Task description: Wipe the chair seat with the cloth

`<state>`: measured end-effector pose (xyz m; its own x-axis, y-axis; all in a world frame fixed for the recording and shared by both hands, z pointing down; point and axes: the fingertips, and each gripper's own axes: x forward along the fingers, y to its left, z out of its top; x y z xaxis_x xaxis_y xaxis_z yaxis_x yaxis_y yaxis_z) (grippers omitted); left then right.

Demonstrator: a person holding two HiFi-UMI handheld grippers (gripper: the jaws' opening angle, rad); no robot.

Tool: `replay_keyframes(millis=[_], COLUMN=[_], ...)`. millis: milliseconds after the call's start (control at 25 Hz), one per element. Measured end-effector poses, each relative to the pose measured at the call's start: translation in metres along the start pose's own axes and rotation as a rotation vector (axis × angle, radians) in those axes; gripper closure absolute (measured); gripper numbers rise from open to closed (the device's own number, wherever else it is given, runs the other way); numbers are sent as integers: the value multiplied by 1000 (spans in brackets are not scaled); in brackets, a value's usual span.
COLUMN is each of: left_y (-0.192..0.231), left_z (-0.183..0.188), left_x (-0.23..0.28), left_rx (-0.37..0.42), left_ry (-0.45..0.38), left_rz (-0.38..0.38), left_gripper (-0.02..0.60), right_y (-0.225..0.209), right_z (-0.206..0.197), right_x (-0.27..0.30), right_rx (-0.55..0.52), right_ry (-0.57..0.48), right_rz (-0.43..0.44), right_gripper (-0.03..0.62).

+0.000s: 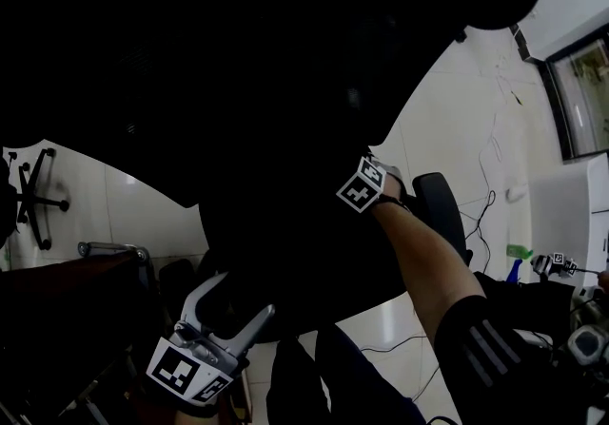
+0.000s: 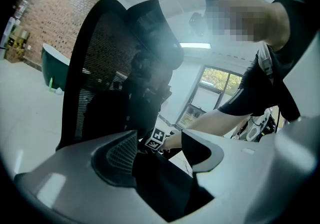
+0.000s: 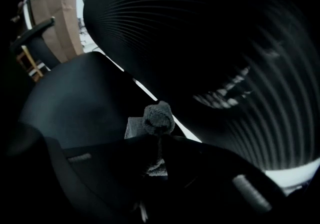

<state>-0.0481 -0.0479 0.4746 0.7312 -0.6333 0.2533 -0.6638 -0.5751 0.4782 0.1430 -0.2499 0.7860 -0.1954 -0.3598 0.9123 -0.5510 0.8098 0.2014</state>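
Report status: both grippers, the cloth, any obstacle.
Left gripper open, empty. Right gripper shut on cloth. Cloth close to chair, contact unclear. No obstacle seen.

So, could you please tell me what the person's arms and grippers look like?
The left gripper has light grey fingers with dark meshed pads. Its cube and the cube on the right gripper bear black-and-white square markers. The right arm wears a black sleeve with pale stripes.

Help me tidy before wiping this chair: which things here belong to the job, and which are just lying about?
In the job: grey cloth pinched in the right gripper; black mesh office chair.
Lying about: second chair's star base; floor cables; green tub.
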Motion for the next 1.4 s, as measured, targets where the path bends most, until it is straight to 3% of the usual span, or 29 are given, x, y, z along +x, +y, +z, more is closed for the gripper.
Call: replay_keyframes(millis=[80, 160, 400, 560, 720, 960, 1120, 1280, 1400], left_y=[-3, -5, -4, -1, 1, 8, 9, 10, 9], left_z=[1, 2, 5, 7, 2, -10, -10, -6, -10], left_x=[1, -1, -20, -40, -60, -83, -86, -90, -91], left_rx=[1, -2, -5, -7, -29, -63, -79, -62, -42], left_ry=[0, -2, -13, -30, -34, -41, -40, -32, -7], left_rz=[-5, -4, 27, 47, 72, 94, 100, 113, 119], left_gripper=[281, 280, 281, 281, 281, 281, 281, 281, 281], right_y=[-10, 4, 152, 217, 258, 287, 331, 374, 401], right_z=[-4, 8, 104, 177, 207, 194, 152, 113, 81], right_x=[-6, -14, -21, -17, -4, -3, -29, -57, -80], right_rx=[41, 49, -89, -56, -97, -104, -167, -87, -88], right_ry=[4, -47, -242, -309, -274, -238, -240, -246, -234], right_rz=[-37, -12, 255, 338, 378, 376, 417, 483, 517], right_gripper=[566, 566, 566, 566, 566, 566, 566, 566, 566])
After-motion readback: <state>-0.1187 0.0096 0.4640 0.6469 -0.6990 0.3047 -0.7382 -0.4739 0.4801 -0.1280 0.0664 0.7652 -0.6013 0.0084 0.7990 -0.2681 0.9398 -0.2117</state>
